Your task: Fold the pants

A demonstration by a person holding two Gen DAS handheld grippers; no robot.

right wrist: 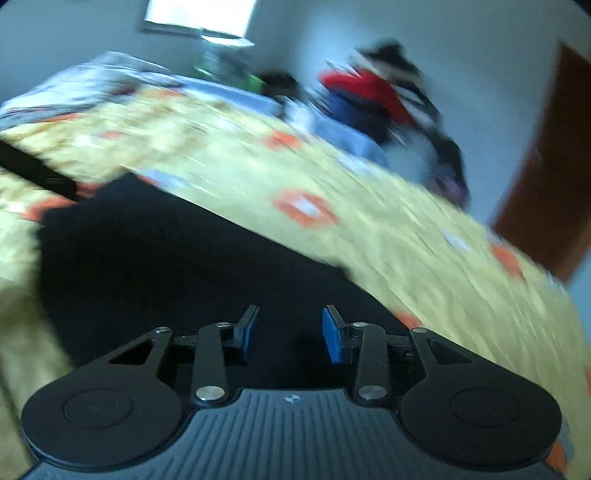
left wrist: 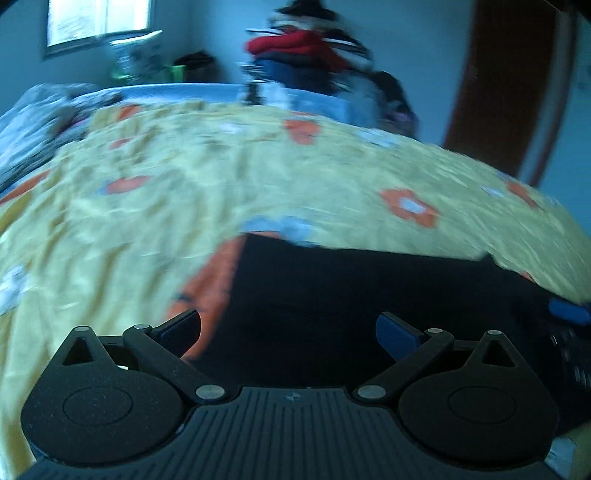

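Note:
The black pants (left wrist: 351, 295) lie flat on a yellow bedspread (left wrist: 184, 184) with orange flowers. My left gripper (left wrist: 290, 330) hovers over their left edge, wide open with nothing between its fingers. At the right edge of the left wrist view a blue pad (left wrist: 569, 310) of the other gripper sits over the pants. In the right wrist view the pants (right wrist: 166, 258) spread to the left and under my right gripper (right wrist: 291, 334). Its blue pads (right wrist: 334, 338) stand a narrow gap apart. Only dark cloth shows behind the gap, and I see no fold pinched. Both views are blurred.
A pile of clothes with a red garment (left wrist: 295, 48) (right wrist: 369, 88) sits at the bed's far side. Grey-blue bedding (left wrist: 37, 110) lies at the far left. A brown door (left wrist: 509, 85) stands on the right, and a window (left wrist: 99, 18) is on the back wall.

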